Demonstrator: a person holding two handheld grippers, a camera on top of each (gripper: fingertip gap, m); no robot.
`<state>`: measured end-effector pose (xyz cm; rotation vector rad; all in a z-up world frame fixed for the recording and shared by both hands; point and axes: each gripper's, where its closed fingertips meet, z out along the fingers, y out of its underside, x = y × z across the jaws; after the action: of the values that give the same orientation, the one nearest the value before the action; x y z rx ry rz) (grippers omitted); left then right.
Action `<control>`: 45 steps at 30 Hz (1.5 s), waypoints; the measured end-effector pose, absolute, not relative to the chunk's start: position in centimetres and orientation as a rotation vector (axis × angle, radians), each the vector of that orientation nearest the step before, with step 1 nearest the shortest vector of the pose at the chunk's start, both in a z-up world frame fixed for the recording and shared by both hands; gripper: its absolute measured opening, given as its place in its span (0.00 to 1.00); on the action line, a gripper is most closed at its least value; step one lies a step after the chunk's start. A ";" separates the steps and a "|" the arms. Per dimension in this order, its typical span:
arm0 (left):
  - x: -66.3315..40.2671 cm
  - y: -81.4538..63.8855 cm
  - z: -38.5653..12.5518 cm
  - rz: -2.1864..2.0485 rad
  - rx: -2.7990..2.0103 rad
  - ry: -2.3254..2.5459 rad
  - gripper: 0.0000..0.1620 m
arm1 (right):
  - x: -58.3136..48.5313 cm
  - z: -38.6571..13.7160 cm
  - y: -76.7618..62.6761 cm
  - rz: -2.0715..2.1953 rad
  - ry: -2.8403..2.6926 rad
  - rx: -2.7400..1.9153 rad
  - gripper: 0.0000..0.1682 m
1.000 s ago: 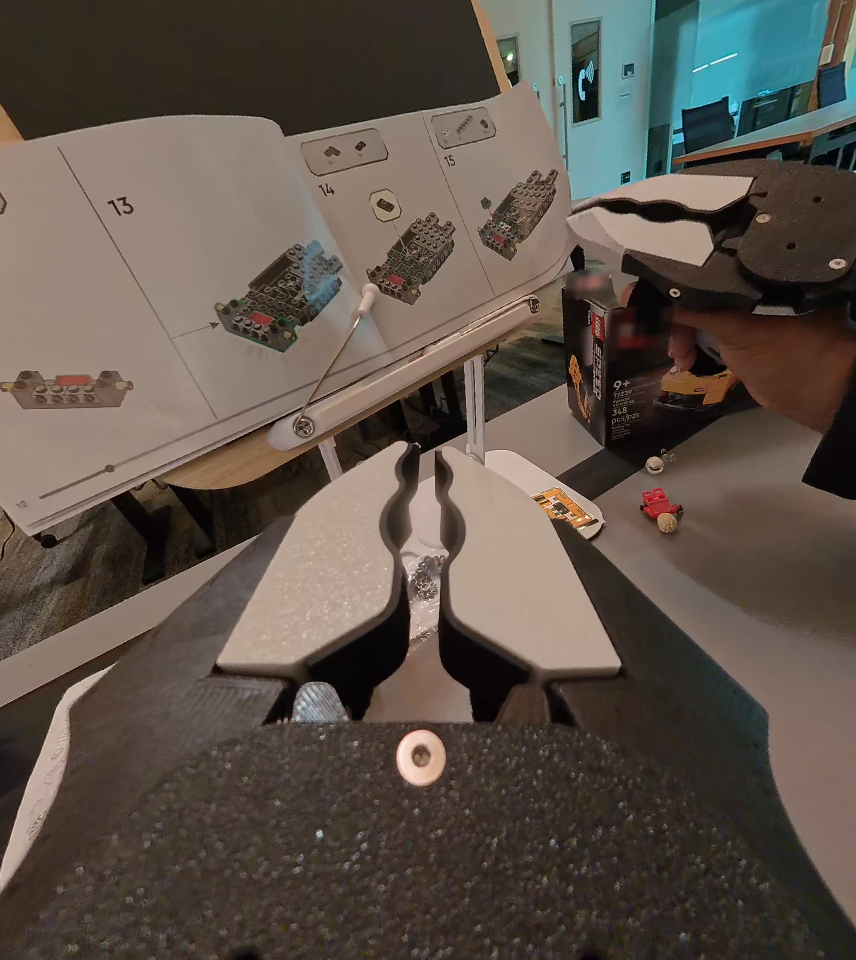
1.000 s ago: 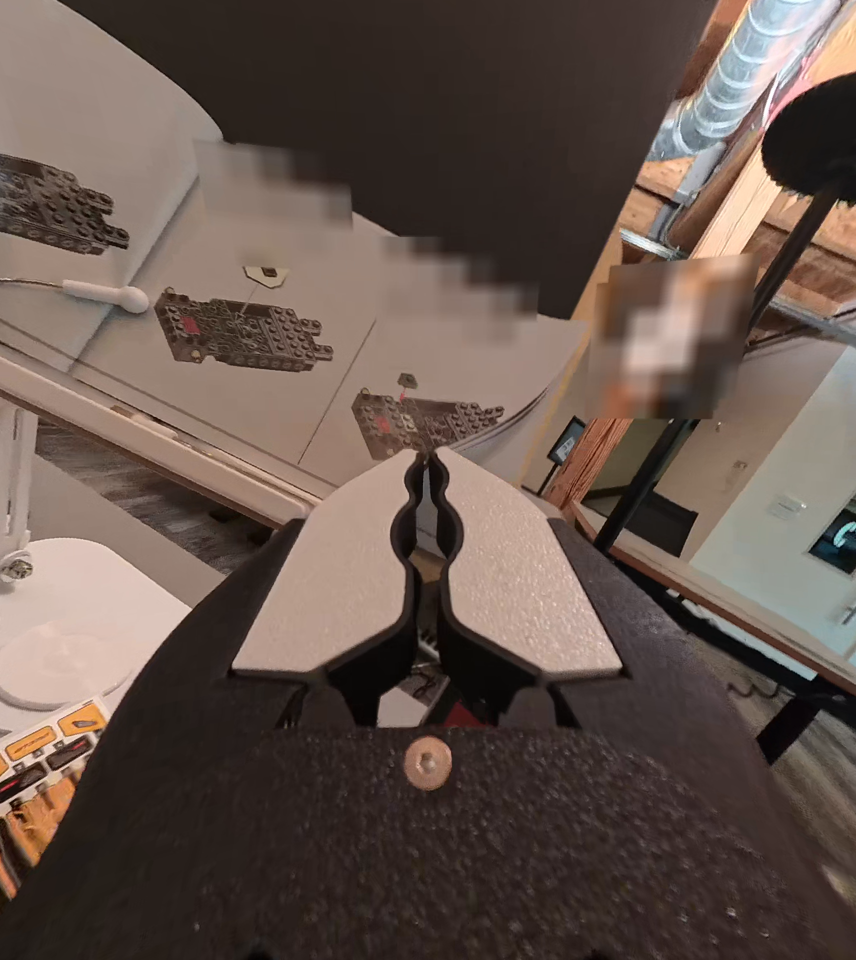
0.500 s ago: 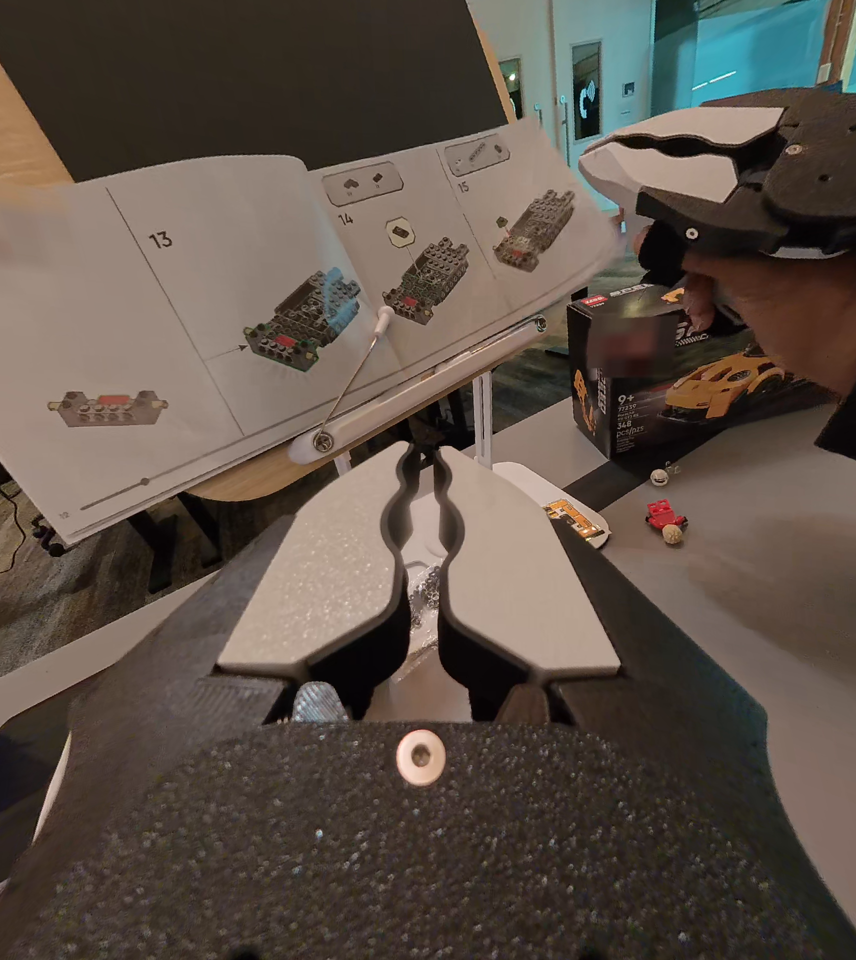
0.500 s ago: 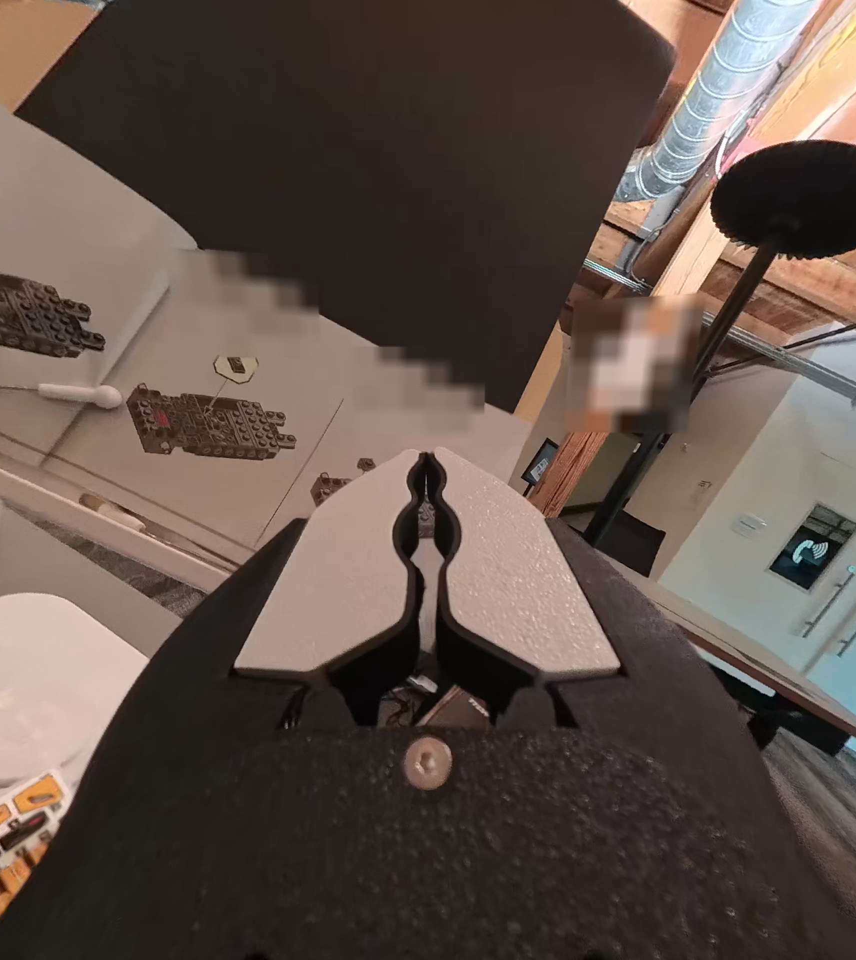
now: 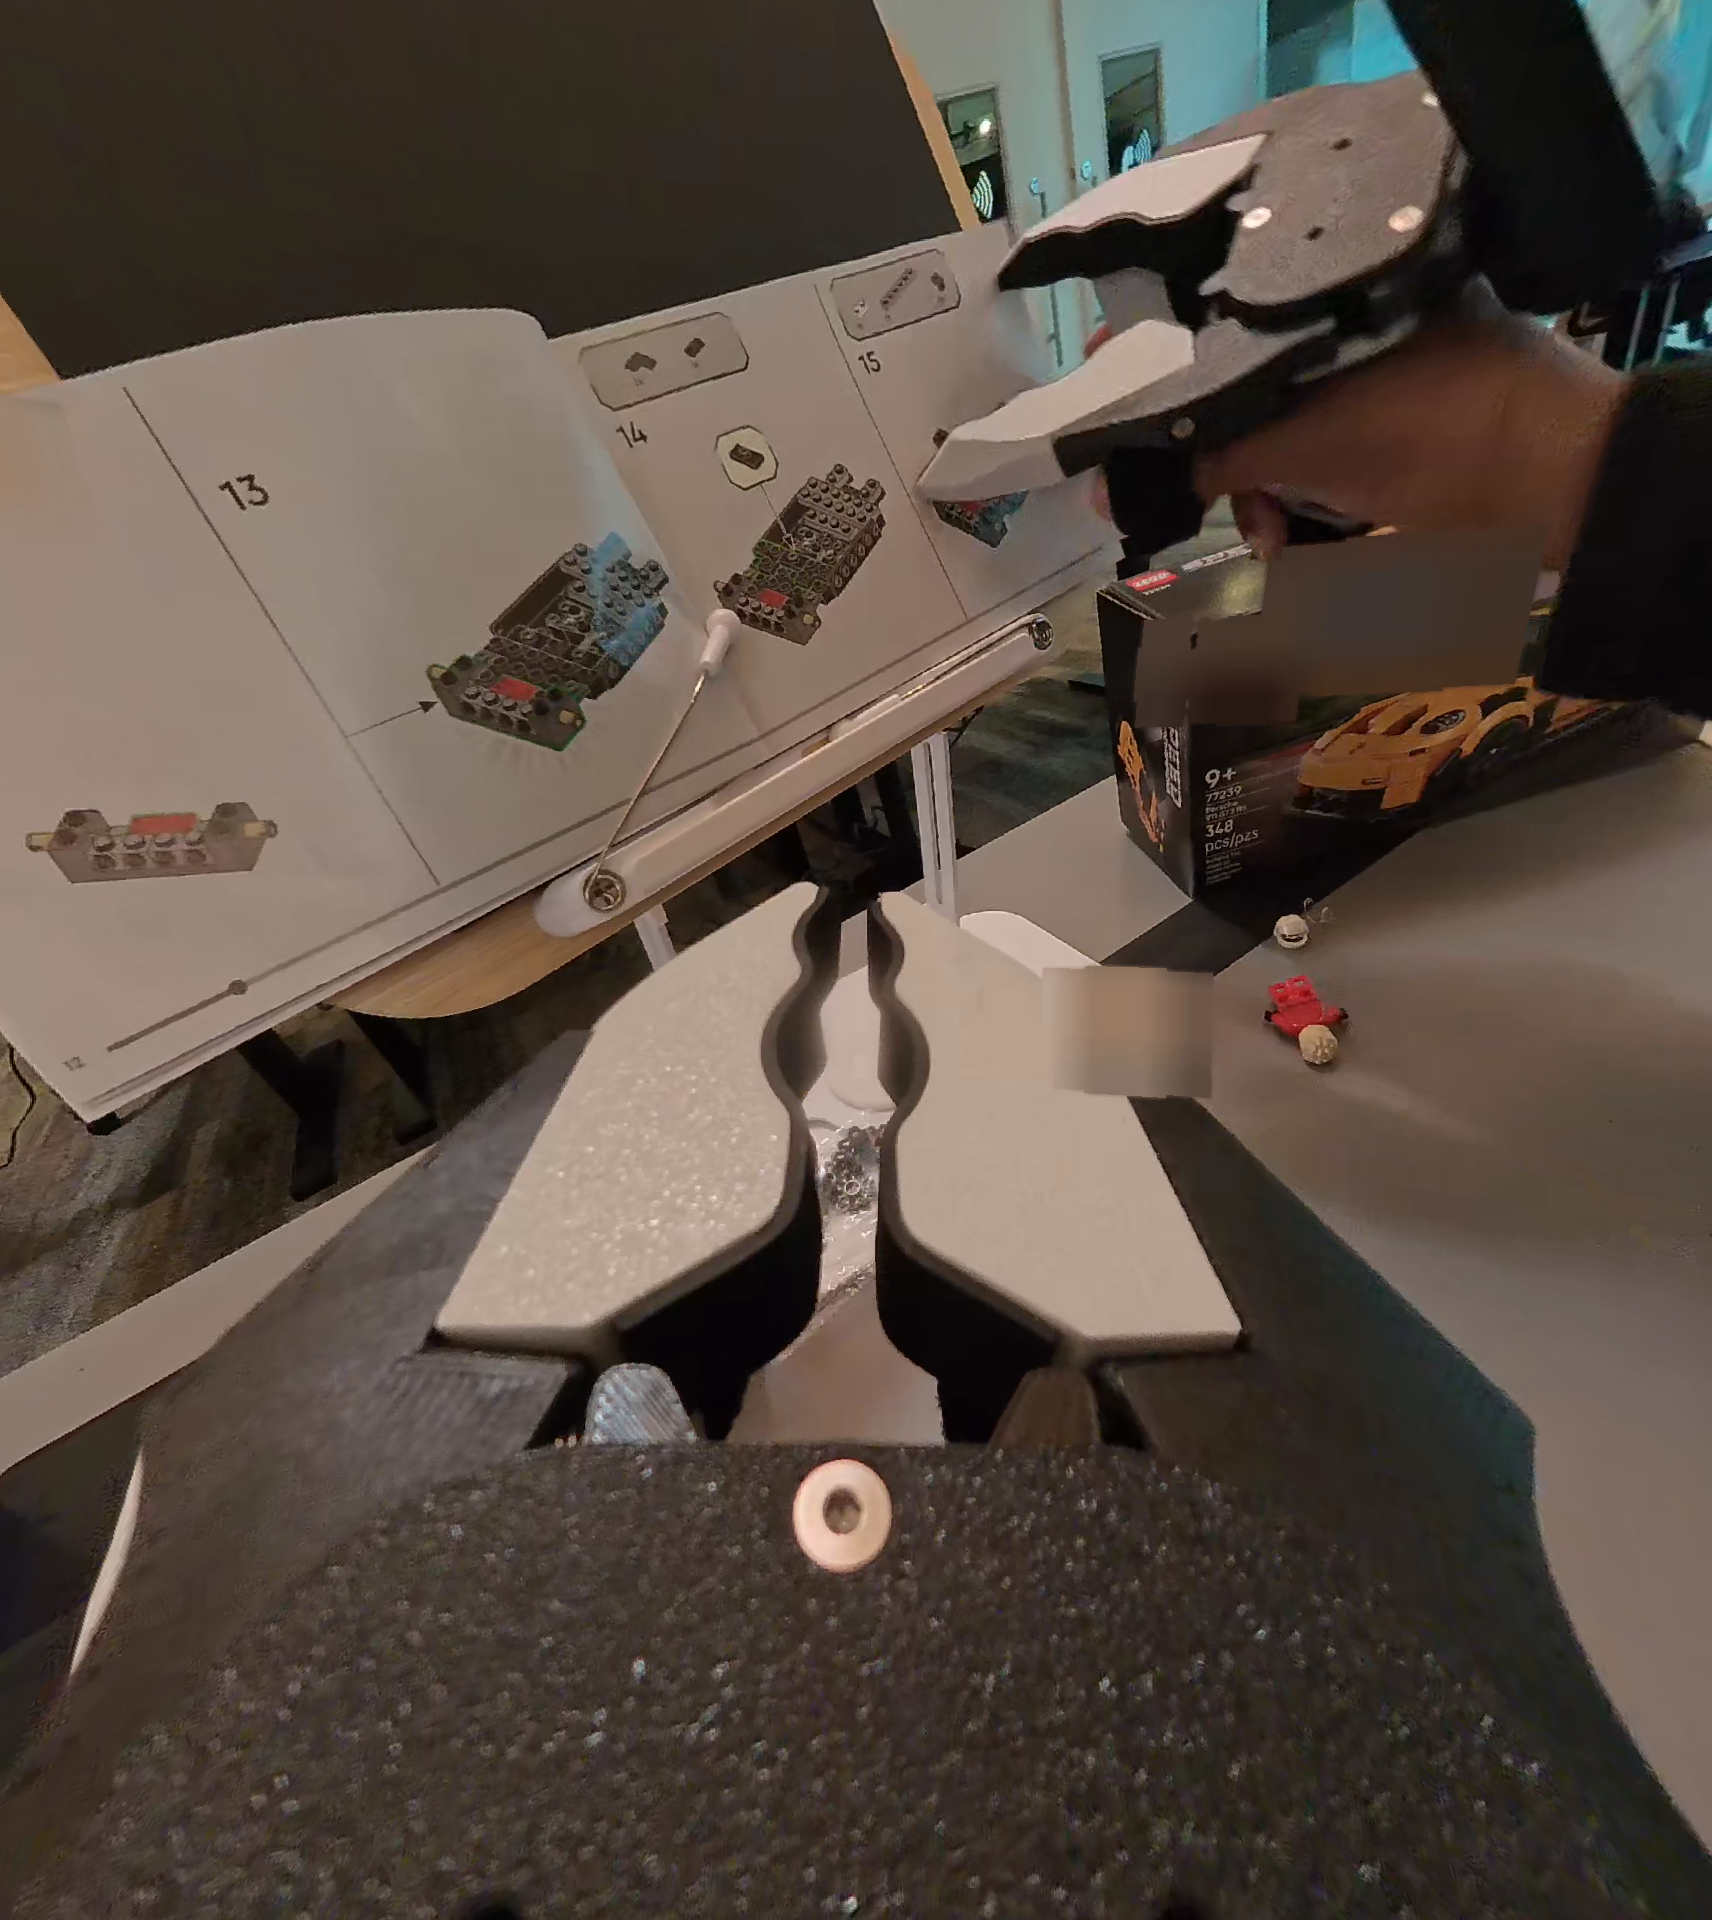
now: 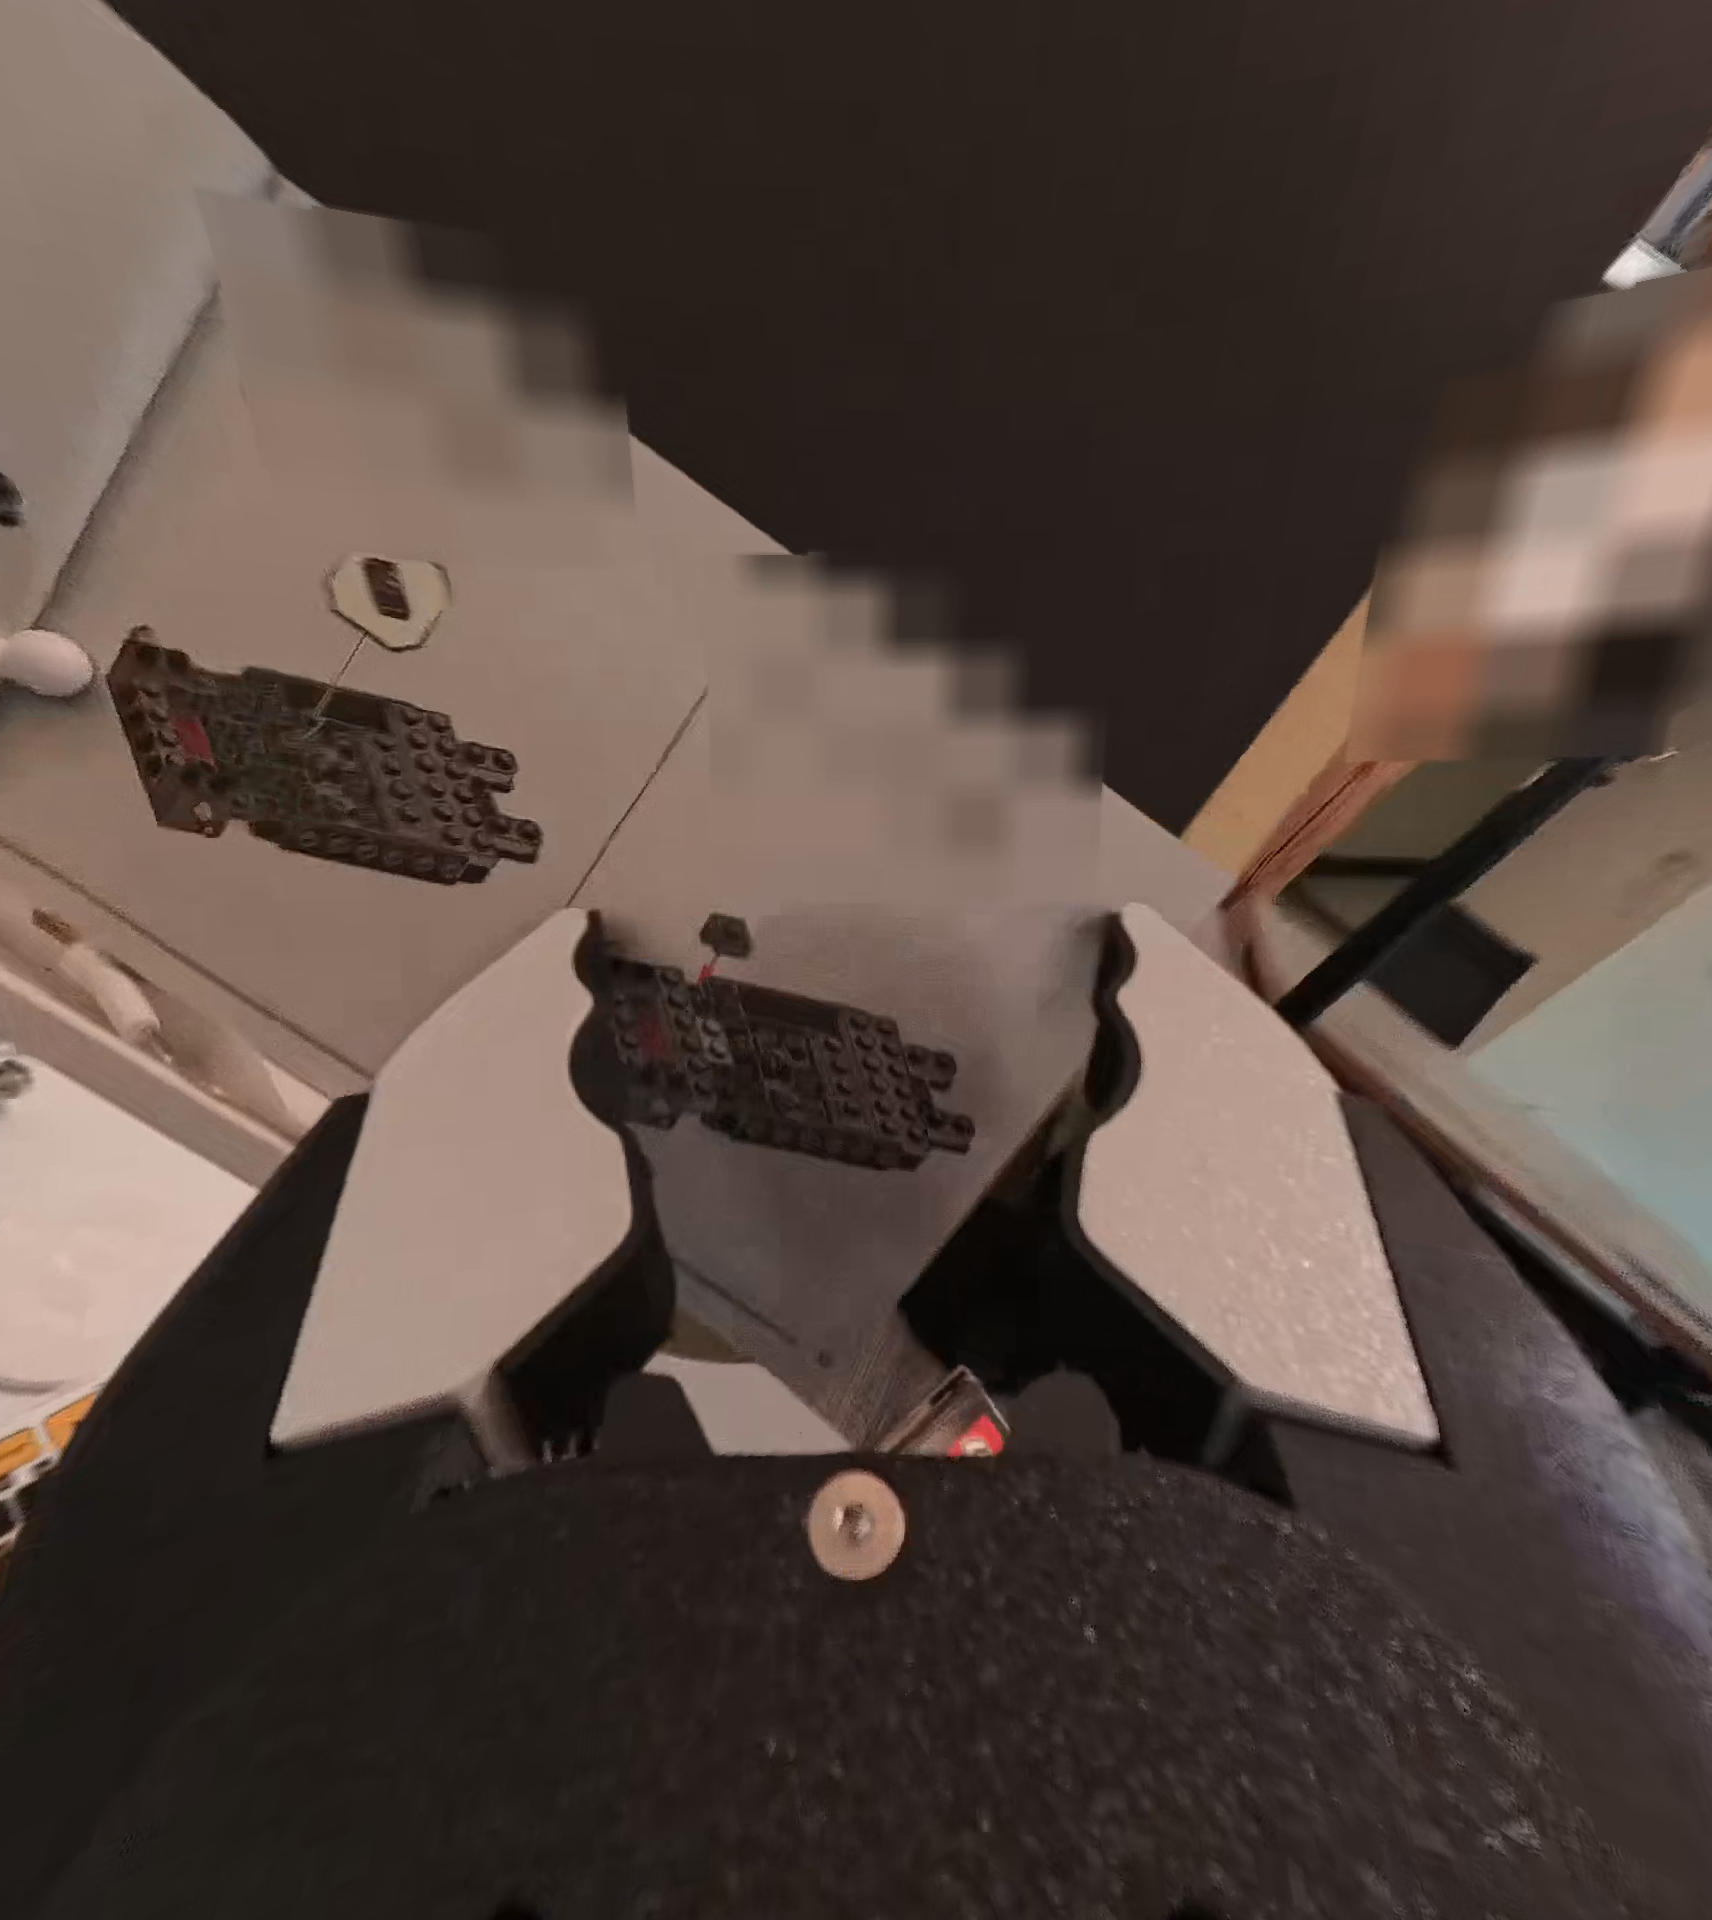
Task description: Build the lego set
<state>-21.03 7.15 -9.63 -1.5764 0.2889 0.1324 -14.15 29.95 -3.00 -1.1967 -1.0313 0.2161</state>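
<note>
The instruction booklet [image 5: 478, 582] lies open on a tilted stand [image 5: 779, 727] at the far edge of the bench [image 5: 1517, 1195], held down by a thin wire page holder [image 5: 665, 748]. The right gripper [image 6: 852, 935] is raised to the booklet's right-hand page, its fingers [image 6: 509, 1174] spread wide with the outer part of that page framed between them, holding nothing. Judging from that, the step in hand is turning the page to reach the next build drawing.

To do it well, the fingers should close on the free outer edge of only 1 sheet, well clear of the wire holder, which pins the paper near the spine. A shallow pinch at the edge is likely enough; a deep bite could crease the sheet or catch 2 at once. The page should then be carried over in an arc toward the left, not pulled outward, or the booklet may slide off its ledge.

The left gripper [image 5: 847, 914] waits low over the bench, its fingers close together with a narrow gap and nothing visibly held. It could steady the left pages if they lift.

Farther out, the black set box [image 5: 1205, 769] stands on the bench to the right, with a small red piece [image 5: 1299, 1006] and 2 pale round pieces [image 5: 1293, 930] loose in front of it. Whether an assembled model is on the bench cannot be told.
</note>
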 end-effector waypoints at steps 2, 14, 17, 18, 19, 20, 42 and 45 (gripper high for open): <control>-21.1 7.1 -9.6 0.127 -1.577 0.286 0.03 | -14.7 -3.3 30.8 0.235 -1.072 -1.267 0.55; -20.5 6.9 -9.2 0.107 -1.569 0.300 0.03 | -16.1 -4.7 28.9 0.211 -1.133 -1.235 0.18; -20.2 7.1 -9.1 0.092 -1.577 0.305 0.03 | -16.2 -5.2 28.6 0.143 -1.149 -1.187 0.00; -20.1 7.1 -9.1 0.102 -1.576 0.314 0.03 | -16.2 -5.2 28.6 0.128 -1.146 -1.173 0.00; -20.1 7.1 -9.0 0.117 -1.574 0.323 0.03 | -16.1 -5.0 28.5 0.127 -1.141 -1.167 0.00; -20.0 7.1 -9.0 0.130 -1.573 0.330 0.03 | -15.8 -4.4 28.6 0.133 -1.102 -1.164 0.00; -20.4 7.1 -9.5 0.095 -1.589 0.317 0.03 | -14.1 -1.0 29.6 0.457 -0.966 -1.224 0.15; -20.5 7.2 -9.4 0.088 -1.590 0.310 0.03 | -12.8 0.2 31.3 0.686 -0.889 -1.352 0.47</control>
<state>-20.50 7.16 -9.43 -1.5896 0.3104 0.0876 -12.80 31.35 0.24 -1.3523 -0.8892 0.6862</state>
